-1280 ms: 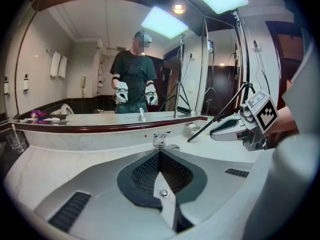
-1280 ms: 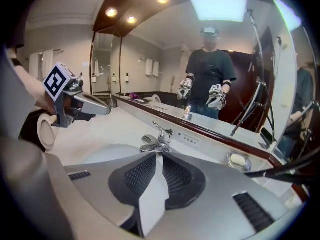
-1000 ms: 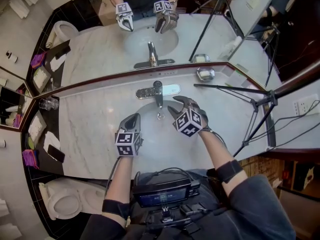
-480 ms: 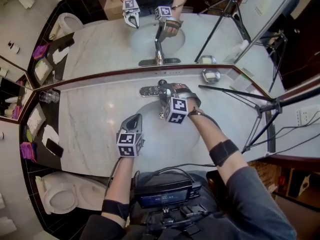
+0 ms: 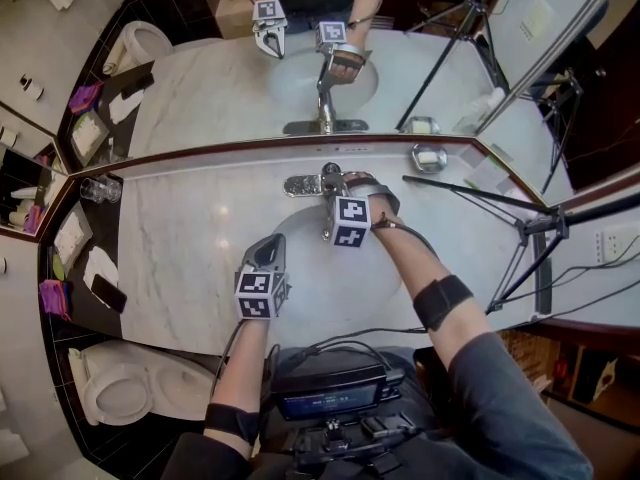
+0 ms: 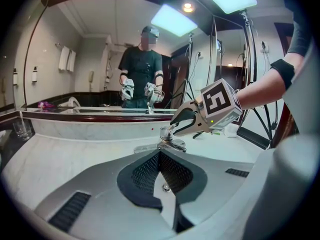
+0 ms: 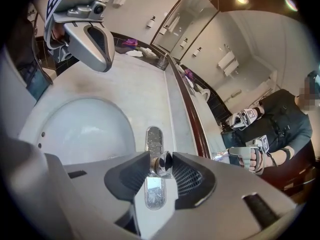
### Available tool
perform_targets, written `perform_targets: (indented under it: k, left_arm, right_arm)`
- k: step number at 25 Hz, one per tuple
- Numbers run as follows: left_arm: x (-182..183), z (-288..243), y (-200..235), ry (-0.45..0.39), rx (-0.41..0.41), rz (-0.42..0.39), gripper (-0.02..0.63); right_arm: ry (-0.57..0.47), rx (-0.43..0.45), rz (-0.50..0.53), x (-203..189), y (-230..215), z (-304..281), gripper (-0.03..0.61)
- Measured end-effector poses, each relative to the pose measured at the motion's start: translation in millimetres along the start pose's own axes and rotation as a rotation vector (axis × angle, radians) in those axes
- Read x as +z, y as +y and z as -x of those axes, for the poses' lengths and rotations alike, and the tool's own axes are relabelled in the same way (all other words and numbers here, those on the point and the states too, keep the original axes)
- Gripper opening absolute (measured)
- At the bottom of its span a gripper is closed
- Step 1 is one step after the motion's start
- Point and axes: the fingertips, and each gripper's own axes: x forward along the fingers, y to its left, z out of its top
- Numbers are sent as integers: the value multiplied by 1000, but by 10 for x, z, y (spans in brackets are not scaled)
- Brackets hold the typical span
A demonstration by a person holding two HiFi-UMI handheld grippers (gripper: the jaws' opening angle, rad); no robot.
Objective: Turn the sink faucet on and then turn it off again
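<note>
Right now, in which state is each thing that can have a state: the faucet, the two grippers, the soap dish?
right gripper: jaws have just been closing, pads on the faucet handle
faucet handle: held between the right jaws
faucet spout: no running water visible
left gripper: shut, nothing between the jaws
soap dish: holds something white

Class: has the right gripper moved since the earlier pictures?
Yes: the right gripper went left, toward the mirror, its jaws just closing on the faucet handle.
</note>
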Motion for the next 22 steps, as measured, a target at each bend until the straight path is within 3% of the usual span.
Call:
perform_targets:
  k: [8, 22]
  left_arm:
    - [-45, -24, -14, 13, -2, 7, 3]
    - [-43, -34, -5, 15, -1, 7, 3]
  right_arm:
    - [11, -26, -11, -25, 28, 10, 141]
    - [31, 14, 44, -21, 227, 2, 135]
